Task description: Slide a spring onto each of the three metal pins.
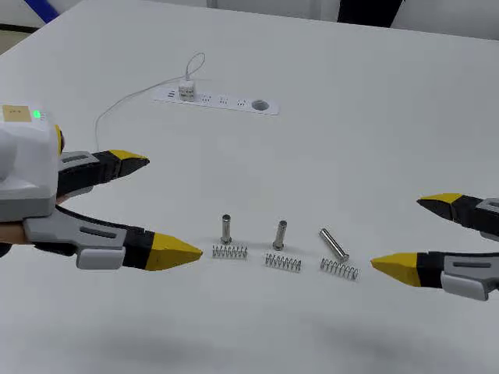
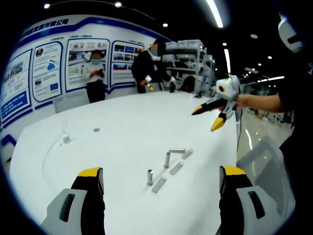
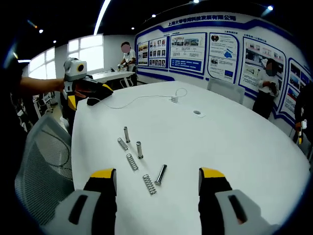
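Three silver metal pins and three small coiled springs, nearside of the white power strip; our left gripper and right gripper gape empty; we fear a nudge toppling the upright pins.

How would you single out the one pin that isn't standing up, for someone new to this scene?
On the white table, nearer the person than the power strip, three metal pins sit in a row. Take the pin at the end closest to the right tongs: it alone lies on its side, while its two neighbours stand upright.
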{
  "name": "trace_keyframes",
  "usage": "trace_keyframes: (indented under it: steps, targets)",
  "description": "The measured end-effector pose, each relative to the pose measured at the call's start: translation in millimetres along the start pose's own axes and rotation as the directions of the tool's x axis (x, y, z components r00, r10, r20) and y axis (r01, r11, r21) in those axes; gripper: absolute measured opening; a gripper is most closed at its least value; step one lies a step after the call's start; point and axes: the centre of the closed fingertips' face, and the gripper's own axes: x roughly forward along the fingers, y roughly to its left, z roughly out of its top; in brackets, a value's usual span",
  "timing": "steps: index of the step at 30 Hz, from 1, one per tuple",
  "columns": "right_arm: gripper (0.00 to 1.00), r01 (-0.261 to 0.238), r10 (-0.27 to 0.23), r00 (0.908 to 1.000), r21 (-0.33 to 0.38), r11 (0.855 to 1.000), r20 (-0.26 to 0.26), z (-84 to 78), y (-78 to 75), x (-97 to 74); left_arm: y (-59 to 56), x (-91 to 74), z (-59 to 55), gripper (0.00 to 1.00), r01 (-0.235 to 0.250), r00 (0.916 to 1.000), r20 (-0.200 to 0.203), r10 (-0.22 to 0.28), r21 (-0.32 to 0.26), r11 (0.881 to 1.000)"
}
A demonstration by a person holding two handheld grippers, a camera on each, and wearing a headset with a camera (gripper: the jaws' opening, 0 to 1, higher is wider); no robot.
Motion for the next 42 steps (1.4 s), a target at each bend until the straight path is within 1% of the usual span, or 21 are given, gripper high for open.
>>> trace_keyframes:
  steps: [2, 4, 8, 10, 13, 16, 21, 24, 27, 32, 37, 42]
  targets:
    - [0.64, 0.005, -0.005, 1.0000, 0.002, 1.000, -0.001, 1.1, -1.8, 5.6, -0.9, 0.4, -1.1, 1.00, 0.003, 1.0000, -0.002, -0.003, 0.000, 1.000]
    - [0.63, 0.003, -0.003, 1.0000, 0.005, 1.000, -0.009, 0.5, -2.2, 11.1, -0.5, 0.7, -1.9, 1.00, 0.002, 1.0000, -0.003, -0.002, -0.002, 1.000]
    - [0.58, 0.003, -0.003, 0.9993, -0.006, 1.000, -0.037, -4.0, -2.3, 20.8, 0.9, 1.0, -2.4, 1.00, -0.004, 1.0000, 0.005, 0.004, -0.013, 1.000]
    - [0.57, 0.000, 0.000, 0.9990, 0.005, 1.000, -0.045, -5.9, -1.8, 26.4, 0.5, 1.5, -2.6, 1.00, -0.004, 1.0000, 0.009, 0.004, -0.020, 1.000]
    - [0.54, -0.001, 0.002, 0.9984, 0.019, 1.000, -0.057, -8.4, -2.0, 35.7, -0.2, 2.4, -4.8, 1.00, -0.003, 1.0000, 0.005, 0.003, -0.020, 1.000]
    - [0.49, -0.001, 0.002, 0.9975, 0.017, 1.000, -0.071, -10.3, -2.5, 45.0, -0.7, 2.5, -5.7, 1.00, -0.002, 1.0000, 0.003, 0.002, -0.021, 1.000]
    - [0.41, 0.004, 0.000, 0.9959, 0.045, 0.999, -0.090, -14.4, -5.1, 60.7, 1.0, 1.4, -6.1, 1.00, -0.005, 1.0000, 0.001, 0.005, -0.024, 1.000]
    - [0.36, 0.017, -0.012, 0.9912, 0.036, 0.999, -0.132, -23.4, -7.8, 71.1, 3.1, 0.4, -6.3, 1.00, -0.010, 0.9999, 0.002, 0.011, -0.027, 1.000]
    - [0.31, 0.016, -0.010, 0.9866, 0.041, 0.999, -0.163, -30.8, -7.5, 80.6, 3.6, 0.0, -6.5, 1.00, -0.013, 0.9999, 0.005, 0.013, -0.030, 0.999]
    - [0.28, 0.021, -0.010, 0.9765, 0.050, 0.999, -0.215, -41.9, -5.7, 97.0, 3.7, 0.6, -9.6, 1.00, -0.012, 0.9999, -0.003, 0.012, -0.035, 0.999]
    - [0.25, 0.026, -0.009, 0.9702, 0.068, 0.997, -0.242, -46.7, -5.4, 108.4, 4.4, 0.4, -11.5, 1.00, -0.013, 0.9999, -0.006, 0.013, -0.039, 0.999]
    - [0.22, 0.037, -0.014, 0.9648, 0.081, 0.996, -0.262, -51.1, -8.7, 115.4, 7.1, -0.7, -12.7, 1.00, -0.019, 0.9998, -0.008, 0.019, -0.044, 0.999]
